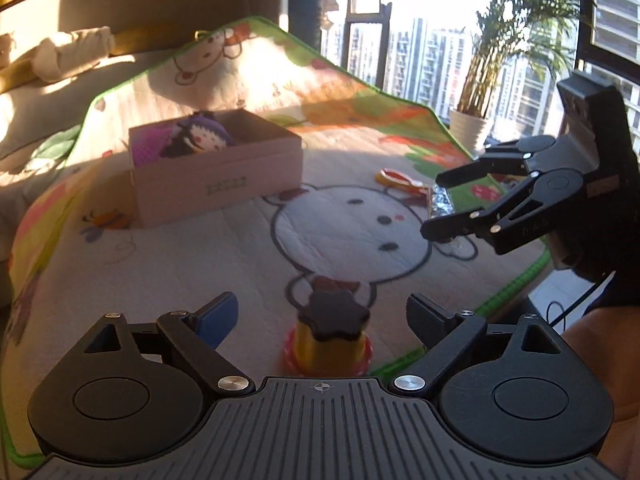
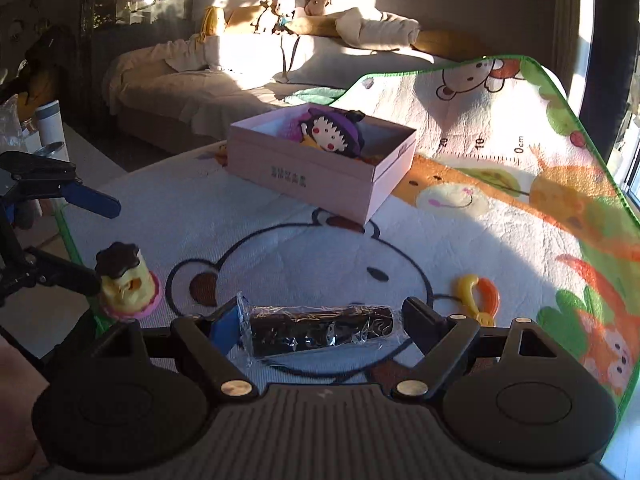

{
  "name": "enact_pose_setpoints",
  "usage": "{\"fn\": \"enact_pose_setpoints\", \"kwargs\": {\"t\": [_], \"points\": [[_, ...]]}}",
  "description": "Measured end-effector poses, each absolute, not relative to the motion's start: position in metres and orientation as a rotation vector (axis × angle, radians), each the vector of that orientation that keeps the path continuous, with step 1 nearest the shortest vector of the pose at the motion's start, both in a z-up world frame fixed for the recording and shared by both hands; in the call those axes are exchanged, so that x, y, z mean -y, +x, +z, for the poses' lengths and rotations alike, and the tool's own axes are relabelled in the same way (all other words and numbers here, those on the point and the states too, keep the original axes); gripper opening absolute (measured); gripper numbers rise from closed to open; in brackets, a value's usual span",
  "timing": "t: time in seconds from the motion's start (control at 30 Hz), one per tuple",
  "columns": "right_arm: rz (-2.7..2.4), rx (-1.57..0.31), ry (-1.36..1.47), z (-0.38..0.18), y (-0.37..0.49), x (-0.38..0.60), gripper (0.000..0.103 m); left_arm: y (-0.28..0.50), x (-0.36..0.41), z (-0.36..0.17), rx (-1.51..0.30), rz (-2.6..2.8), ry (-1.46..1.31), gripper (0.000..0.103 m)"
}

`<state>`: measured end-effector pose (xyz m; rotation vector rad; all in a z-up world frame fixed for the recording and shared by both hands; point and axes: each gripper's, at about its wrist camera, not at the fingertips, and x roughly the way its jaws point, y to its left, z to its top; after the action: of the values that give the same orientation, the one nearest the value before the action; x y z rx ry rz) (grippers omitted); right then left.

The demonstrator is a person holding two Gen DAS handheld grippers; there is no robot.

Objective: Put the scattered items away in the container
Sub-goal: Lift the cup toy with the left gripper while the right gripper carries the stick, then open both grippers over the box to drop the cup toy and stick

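A pink box (image 1: 216,168) stands on the cartoon play mat (image 1: 200,260), with a purple-hatted doll (image 1: 204,138) inside; it also shows in the right wrist view (image 2: 320,172). My left gripper (image 1: 322,320) is open, its fingers either side of a yellow toy with a black lid (image 1: 330,334), not touching it. My right gripper (image 2: 320,330) is open around a dark roll in clear wrap (image 2: 320,330) lying on the mat. An orange and yellow ring toy (image 2: 478,292) lies to its right.
The mat's green edge (image 1: 516,280) runs close on the right, with floor beyond. A bed with pillows and plush toys (image 2: 280,52) stands behind the mat. A potted palm (image 1: 472,120) and window lie past the far corner.
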<state>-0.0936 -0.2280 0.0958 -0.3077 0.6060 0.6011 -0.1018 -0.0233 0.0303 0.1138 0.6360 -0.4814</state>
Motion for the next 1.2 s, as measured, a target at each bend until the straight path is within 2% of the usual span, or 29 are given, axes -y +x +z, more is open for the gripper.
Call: {"fn": "enact_pose_setpoints", "kwargs": {"t": [0.1, 0.17, 0.27, 0.33, 0.4, 0.5, 0.57, 0.83, 0.93, 1.2], "points": [[0.587, -0.605, -0.308, 0.089, -0.103, 0.230, 0.084, -0.098, 0.037, 0.014, -0.677, -0.460, 0.146, 0.092], [0.587, -0.591, -0.319, 0.086, -0.110, 0.231, 0.084, -0.098, 0.042, 0.006, -0.687, -0.454, 0.171, 0.085], [0.594, -0.567, -0.355, 0.079, -0.118, 0.228, 0.084, -0.099, 0.039, 0.003, -0.677, -0.443, 0.158, 0.083], [0.601, -0.567, -0.362, 0.076, -0.120, 0.227, 0.084, -0.101, 0.037, 0.004, -0.667, -0.427, 0.145, 0.077], [0.607, -0.572, -0.357, 0.073, -0.120, 0.227, 0.087, -0.104, 0.036, 0.003, -0.651, -0.411, 0.147, 0.073], [0.615, -0.578, -0.343, 0.072, -0.119, 0.229, 0.097, -0.107, 0.035, 0.003, -0.640, -0.397, 0.142, 0.069], [0.627, -0.589, -0.333, 0.070, -0.118, 0.231, 0.099, -0.106, 0.035, 0.004, -0.641, -0.393, 0.139, 0.061], [0.646, -0.685, -0.245, 0.059, -0.103, 0.239, 0.099, -0.105, 0.034, 0.007, -0.650, -0.395, 0.127, 0.061], [0.657, -0.679, -0.247, 0.061, -0.105, 0.239, 0.085, -0.105, 0.033, 0.008, -0.651, -0.394, 0.131, 0.061], [0.646, -0.635, -0.343, 0.083, -0.093, 0.229, 0.083, -0.086, 0.030, 0.034, -0.568, -0.368, 0.198, 0.061]]}}
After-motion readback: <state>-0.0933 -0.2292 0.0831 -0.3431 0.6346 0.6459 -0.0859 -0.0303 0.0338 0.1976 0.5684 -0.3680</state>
